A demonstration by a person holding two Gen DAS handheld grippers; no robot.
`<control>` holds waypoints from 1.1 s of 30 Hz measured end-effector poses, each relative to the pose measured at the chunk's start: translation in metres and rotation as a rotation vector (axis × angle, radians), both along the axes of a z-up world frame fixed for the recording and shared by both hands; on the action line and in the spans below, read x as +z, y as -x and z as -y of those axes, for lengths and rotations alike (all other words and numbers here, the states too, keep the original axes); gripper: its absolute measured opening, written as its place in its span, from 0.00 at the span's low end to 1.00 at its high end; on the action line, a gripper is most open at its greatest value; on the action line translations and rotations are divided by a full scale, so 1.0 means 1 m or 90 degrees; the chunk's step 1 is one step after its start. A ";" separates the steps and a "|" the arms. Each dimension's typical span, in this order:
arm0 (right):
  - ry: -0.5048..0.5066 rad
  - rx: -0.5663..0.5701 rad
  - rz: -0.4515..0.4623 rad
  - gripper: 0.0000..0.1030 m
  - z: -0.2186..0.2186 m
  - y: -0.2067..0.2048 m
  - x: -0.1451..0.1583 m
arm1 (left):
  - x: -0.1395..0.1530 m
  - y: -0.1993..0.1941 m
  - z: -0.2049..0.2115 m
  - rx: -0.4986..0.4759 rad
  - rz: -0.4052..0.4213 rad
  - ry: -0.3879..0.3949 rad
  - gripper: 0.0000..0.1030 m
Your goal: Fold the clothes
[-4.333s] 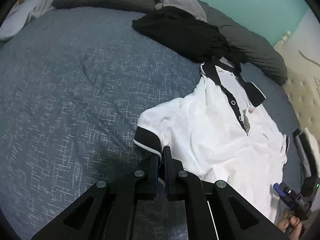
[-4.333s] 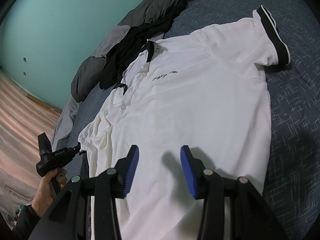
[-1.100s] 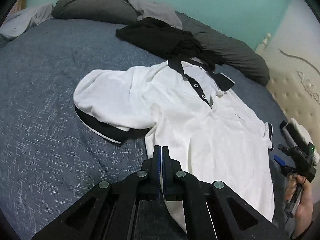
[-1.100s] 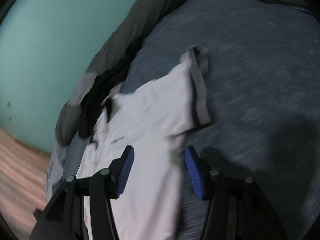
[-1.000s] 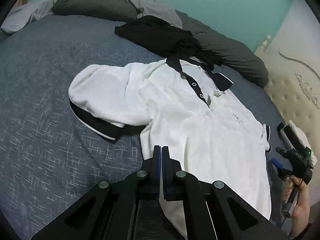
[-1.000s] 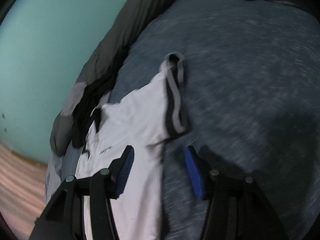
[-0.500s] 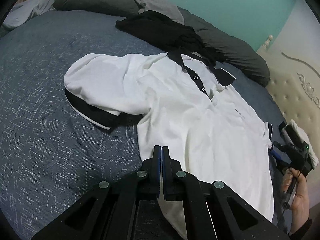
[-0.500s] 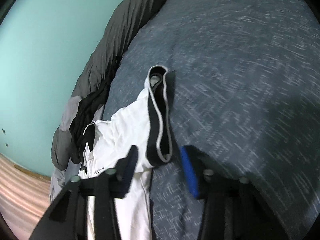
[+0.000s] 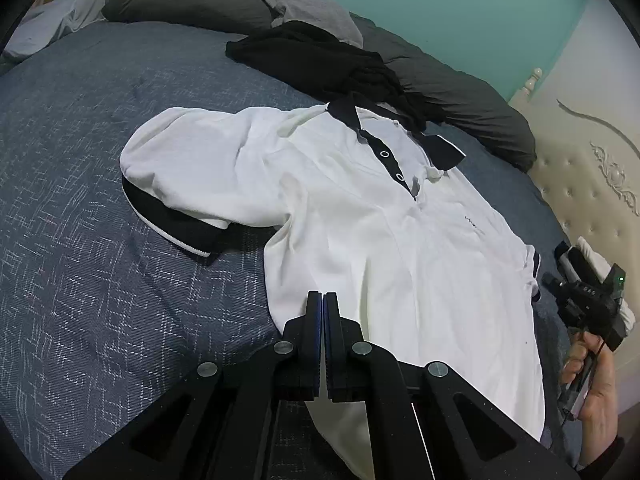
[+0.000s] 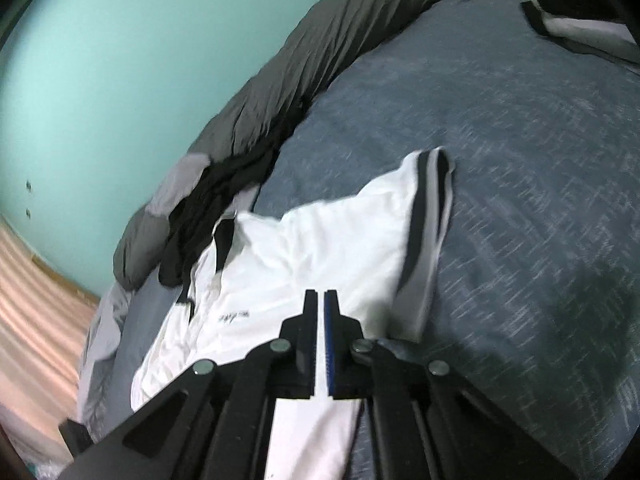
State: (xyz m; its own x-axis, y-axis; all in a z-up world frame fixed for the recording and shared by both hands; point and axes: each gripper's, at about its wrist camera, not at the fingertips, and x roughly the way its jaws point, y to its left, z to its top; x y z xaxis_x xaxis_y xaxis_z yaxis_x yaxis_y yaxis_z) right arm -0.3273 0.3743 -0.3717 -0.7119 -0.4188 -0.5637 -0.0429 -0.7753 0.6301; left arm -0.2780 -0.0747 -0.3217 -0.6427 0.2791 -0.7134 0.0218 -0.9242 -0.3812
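A white polo shirt (image 9: 360,232) with a black collar and black sleeve cuffs lies front up on the blue bed cover (image 9: 80,280). My left gripper (image 9: 322,300) is shut on the shirt's side edge near the hem. One sleeve (image 9: 188,184) is bunched, its black cuff turned under. In the right wrist view the shirt (image 10: 312,256) shows with its other sleeve cuff (image 10: 428,240). My right gripper (image 10: 320,300) is shut on the shirt's side edge below that sleeve. The right gripper also shows in the left wrist view (image 9: 588,300), held in a hand.
A black garment (image 9: 320,64) lies heaped beyond the collar. Dark grey pillows (image 9: 192,0) and a grey duvet (image 9: 460,100) line the teal wall. A cream tufted headboard (image 9: 592,184) stands at the right. Another folded garment (image 10: 584,28) lies far off on the bed.
My right gripper has closed from open onto the shirt's side edge by the sleeve. My left gripper stays shut on the shirt, which has shifted slightly and spread flatter.
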 end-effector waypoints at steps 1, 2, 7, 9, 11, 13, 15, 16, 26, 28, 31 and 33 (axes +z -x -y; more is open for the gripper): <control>-0.004 -0.005 0.015 0.02 0.000 -0.001 -0.004 | 0.000 0.000 0.000 0.000 0.000 0.000 0.01; -0.008 -0.010 0.030 0.02 0.000 -0.001 -0.007 | 0.000 0.000 0.000 0.000 0.000 -0.001 0.01; 0.016 -0.096 0.051 0.04 -0.030 -0.013 -0.017 | -0.001 0.000 0.001 0.002 0.001 -0.002 0.00; 0.012 -0.129 0.053 0.07 -0.042 -0.016 -0.014 | -0.001 0.000 0.001 0.002 0.002 -0.002 0.00; 0.019 -0.135 0.063 0.31 -0.046 -0.015 -0.015 | -0.002 0.001 0.001 0.001 0.003 -0.002 0.00; 0.045 -0.114 0.071 0.48 -0.040 -0.010 -0.023 | -0.001 0.000 0.000 0.000 0.003 -0.002 0.01; 0.071 -0.093 0.080 0.48 -0.035 -0.005 -0.030 | 0.000 0.000 0.000 0.000 0.001 -0.002 0.00; 0.064 -0.084 0.081 0.48 -0.030 -0.003 -0.033 | 0.000 -0.001 0.000 0.000 0.001 -0.002 0.00; 0.080 -0.102 0.062 0.03 -0.034 -0.009 -0.036 | 0.000 0.000 0.002 0.002 0.005 -0.003 0.01; 0.048 -0.124 0.056 0.03 -0.037 -0.014 -0.026 | 0.000 0.000 0.003 0.003 0.004 -0.002 0.01; 0.009 -0.163 0.042 0.03 -0.048 -0.024 -0.011 | 0.000 0.000 0.002 0.002 0.005 -0.002 0.01; 0.002 -0.151 0.060 0.02 -0.046 -0.019 -0.015 | -0.001 0.001 0.001 0.000 0.006 -0.001 0.01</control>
State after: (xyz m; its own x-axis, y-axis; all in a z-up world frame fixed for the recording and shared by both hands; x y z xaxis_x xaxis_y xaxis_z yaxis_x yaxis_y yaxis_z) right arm -0.3085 0.4207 -0.3864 -0.7347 -0.2476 -0.6316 -0.2828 -0.7345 0.6168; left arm -0.2790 -0.0759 -0.3229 -0.6357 0.2809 -0.7190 0.0252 -0.9234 -0.3830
